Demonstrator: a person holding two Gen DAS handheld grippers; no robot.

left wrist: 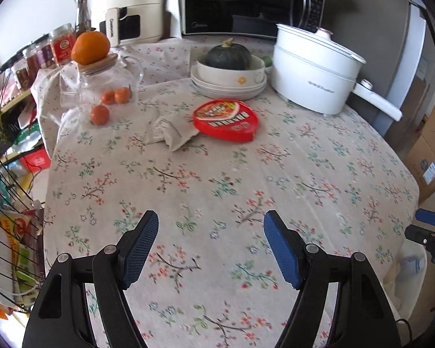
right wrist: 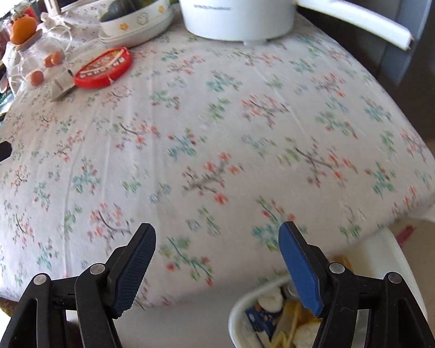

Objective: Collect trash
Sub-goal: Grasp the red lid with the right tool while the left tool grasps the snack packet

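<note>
Ribbed blue left claw (left wrist: 211,219) splayed above floral cloth (left wrist: 217,191), round red lid (left wrist: 225,120) beyond

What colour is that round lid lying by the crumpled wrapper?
Red, with a printed label on top. The round lid shows best in the left wrist view.
</note>
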